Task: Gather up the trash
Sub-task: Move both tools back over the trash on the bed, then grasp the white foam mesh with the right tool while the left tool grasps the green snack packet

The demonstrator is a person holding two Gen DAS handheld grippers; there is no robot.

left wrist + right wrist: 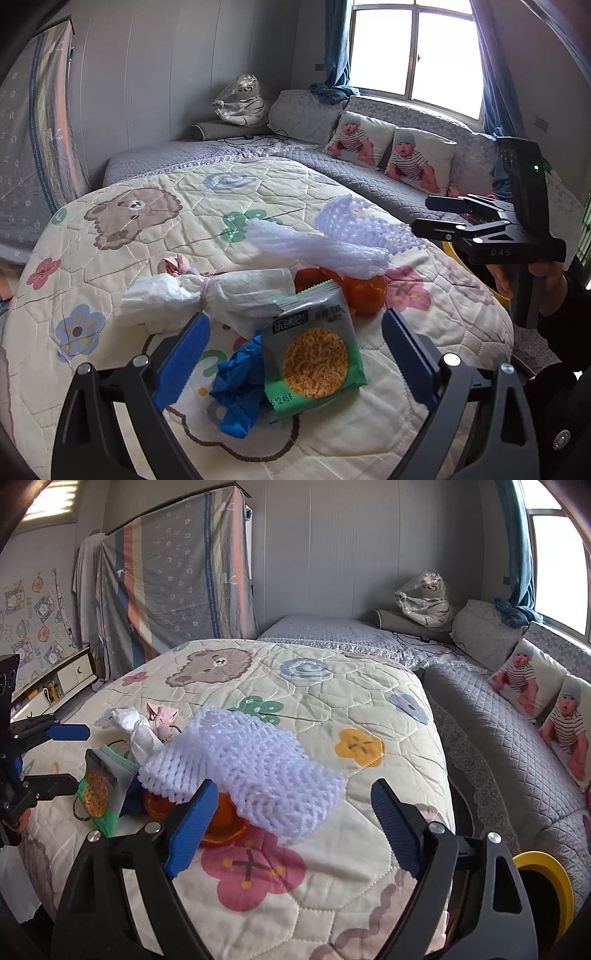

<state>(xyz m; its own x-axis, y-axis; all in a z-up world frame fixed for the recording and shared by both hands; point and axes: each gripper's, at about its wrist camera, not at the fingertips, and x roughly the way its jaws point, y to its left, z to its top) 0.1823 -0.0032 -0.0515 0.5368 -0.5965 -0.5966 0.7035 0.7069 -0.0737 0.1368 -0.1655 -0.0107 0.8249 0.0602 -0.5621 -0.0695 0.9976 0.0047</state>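
Observation:
A pile of trash lies on the cartoon quilt (147, 221). It holds a green and grey snack packet (314, 354), a crumpled blue glove (240, 387), a tied white bag (207, 295), orange peel (365, 291) and a white foam fruit net (332, 240). My left gripper (295, 315) is open, with the packet and the glove lying between its fingers, untouched by the pads. My right gripper (293, 790) is open just before the foam net (251, 764), which covers the orange peel (225, 819). Each gripper shows in the other's view: the right gripper (423, 214) and the left gripper (81, 757).
A small pink wrapper (162, 716) lies behind the pile. A yellow-rimmed bin (546, 871) stands low at the right between the bed and a grey quilted sofa (498, 738) with two baby-print cushions. A wrapped toy tiger (243, 99) sits by the far wall.

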